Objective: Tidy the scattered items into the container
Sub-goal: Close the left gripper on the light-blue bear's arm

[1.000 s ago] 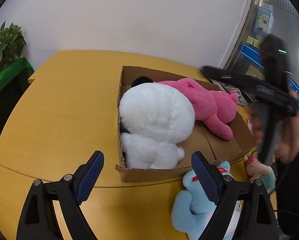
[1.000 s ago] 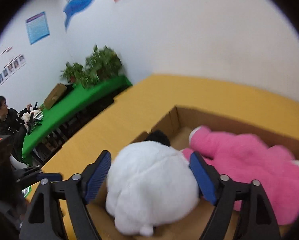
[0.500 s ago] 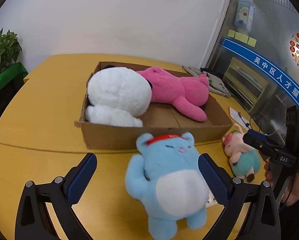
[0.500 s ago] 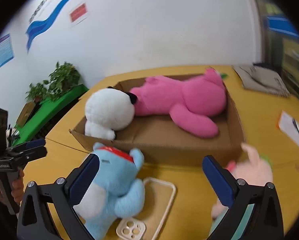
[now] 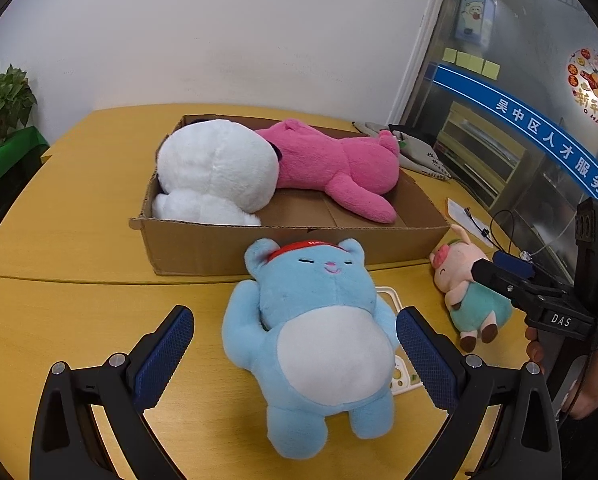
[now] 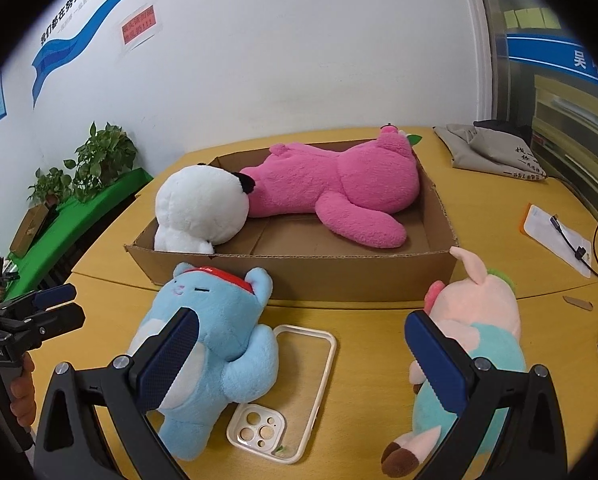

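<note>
A cardboard box (image 5: 203,248) (image 6: 299,276) on the yellow table holds a white plush (image 5: 215,172) (image 6: 199,208) and a pink plush (image 5: 331,164) (image 6: 339,188). In front of it a blue bear (image 5: 315,320) (image 6: 215,336) lies on its back, partly over a clear phone case (image 6: 299,380). My left gripper (image 5: 295,320) stands open and straddles the bear, its pads clear of it. A pink-and-teal pig plush (image 5: 467,288) (image 6: 483,320) lies to the right. My right gripper (image 6: 302,316) is open above the phone case, with the bear and the pig outside its fingers.
A grey cloth bag (image 6: 495,152) lies at the table's far right. A paper sheet with a cable (image 6: 559,236) is nearer, along the right edge. Potted plants (image 6: 99,156) on a green bench stand past the left edge. A white wall rises behind the box.
Both grippers have drawn back from the box to the table's near side and opened wider. The right one has left the white plush in the box. The blue bear now lies between the left fingers.
</note>
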Available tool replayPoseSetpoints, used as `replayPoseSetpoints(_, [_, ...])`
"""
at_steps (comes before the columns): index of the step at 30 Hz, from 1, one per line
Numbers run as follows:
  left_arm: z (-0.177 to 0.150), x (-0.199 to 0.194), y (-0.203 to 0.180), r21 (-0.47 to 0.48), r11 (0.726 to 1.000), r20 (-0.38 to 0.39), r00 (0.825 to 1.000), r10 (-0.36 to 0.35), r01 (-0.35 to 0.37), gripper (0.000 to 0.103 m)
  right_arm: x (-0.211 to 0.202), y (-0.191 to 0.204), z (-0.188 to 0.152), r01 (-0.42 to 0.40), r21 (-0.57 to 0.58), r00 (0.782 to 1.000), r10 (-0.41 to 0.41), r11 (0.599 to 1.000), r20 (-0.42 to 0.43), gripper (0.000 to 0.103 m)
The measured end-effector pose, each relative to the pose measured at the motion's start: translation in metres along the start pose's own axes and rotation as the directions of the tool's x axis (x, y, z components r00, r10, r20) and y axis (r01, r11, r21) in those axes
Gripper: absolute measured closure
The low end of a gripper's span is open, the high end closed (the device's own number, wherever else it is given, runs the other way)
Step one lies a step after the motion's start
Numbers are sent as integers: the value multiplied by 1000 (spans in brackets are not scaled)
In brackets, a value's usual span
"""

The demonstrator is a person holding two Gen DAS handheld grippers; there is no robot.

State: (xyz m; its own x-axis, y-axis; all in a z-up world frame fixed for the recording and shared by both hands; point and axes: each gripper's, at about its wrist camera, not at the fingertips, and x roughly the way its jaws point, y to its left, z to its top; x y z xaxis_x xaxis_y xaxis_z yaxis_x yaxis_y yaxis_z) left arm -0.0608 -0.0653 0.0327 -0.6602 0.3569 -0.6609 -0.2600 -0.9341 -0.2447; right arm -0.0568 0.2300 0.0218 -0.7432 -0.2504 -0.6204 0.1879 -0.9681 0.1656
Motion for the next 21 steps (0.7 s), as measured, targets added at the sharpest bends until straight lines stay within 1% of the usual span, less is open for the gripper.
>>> replayPoseSetpoints(3, [1,8,0,0,1000,-12,1000,-21,21,1,2,2,1,3,-1,1000,-3,1000,0,0])
replayPoseSetpoints(7, [3,18,5,-9,1000,-30,999,-28,28,1,7,2,3,4,12,1000,-4,1000,-3,0])
replayPoseSetpoints(13, [10,34,25,-41,998,-58,997,-56,53,1,24,2,0,-24,40,998,26,999,-50,0])
replayPoseSetpoints(17, [10,57,57,-109,991,-107,990,-94,82,2,45,5,-11,-28,46,994,33,999,-104,0])
replayPoseSetpoints(18, [9,64,64,-121,989,-124,987,-102,87,2,51,4,-15,-11,60,993,18,998,-114,1])
replayPoseSetpoints(20, [5,77,74,-117,990,-160,982,-98,80,6,65,1,-24,16,87,989,-3,996,-146,3])
replayPoseSetpoints(21, [3,82,77,-115,991,-173,981,-92,73,8,72,-1,-28,10,99,986,7,995,-167,6])
